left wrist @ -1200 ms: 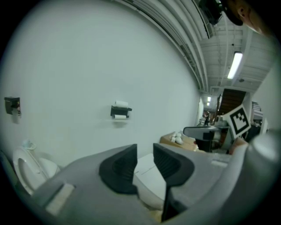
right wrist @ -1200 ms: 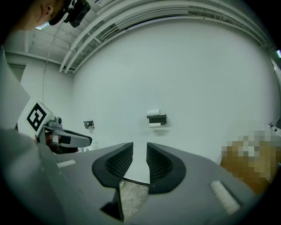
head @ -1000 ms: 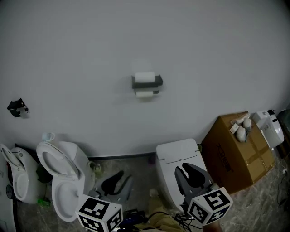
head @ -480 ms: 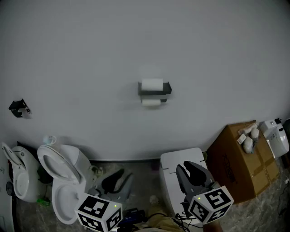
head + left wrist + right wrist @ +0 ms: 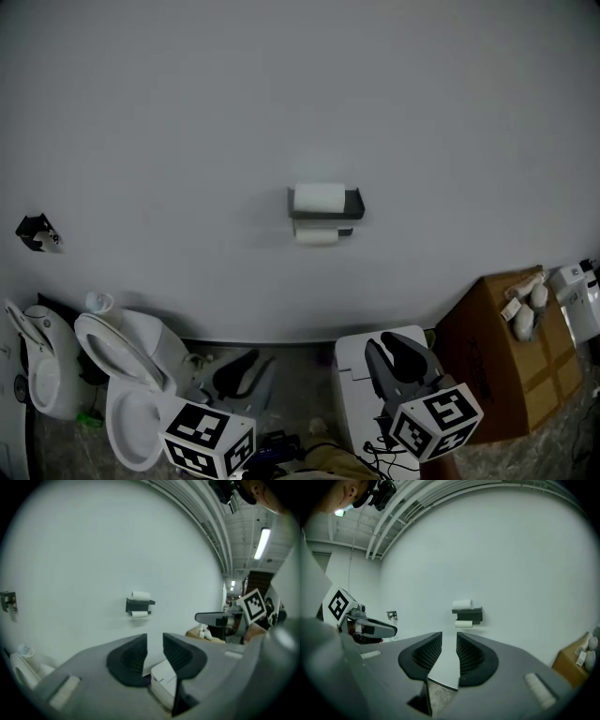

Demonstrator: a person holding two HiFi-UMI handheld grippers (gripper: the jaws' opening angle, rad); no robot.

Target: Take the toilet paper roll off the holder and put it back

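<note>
A dark wall holder (image 5: pixel 327 215) carries one white toilet paper roll (image 5: pixel 319 197) on its top and a second roll (image 5: pixel 317 236) beneath it. Both gripper views see the same holder (image 5: pixel 139 605) (image 5: pixel 469 615) far ahead, with the top roll (image 5: pixel 140 595) (image 5: pixel 462 604). My left gripper (image 5: pixel 251 367) (image 5: pixel 154 639) is low at the left, its jaws closing a little with nothing between them. My right gripper (image 5: pixel 384 345) (image 5: pixel 449 637) is low at the right, open and empty. Both are well short of the wall.
A white toilet with raised lid (image 5: pixel 127 375) and another white fixture (image 5: pixel 42 375) stand at the lower left. A closed white toilet (image 5: pixel 361 361) is below the holder. A cardboard box (image 5: pixel 497 366) with small items sits at the right. A small black bracket (image 5: pixel 36 232) is on the wall.
The head view has tilted up: the holder and rolls now sit lower and further right in it. Both grippers keep nearly the same place at the bottom.
</note>
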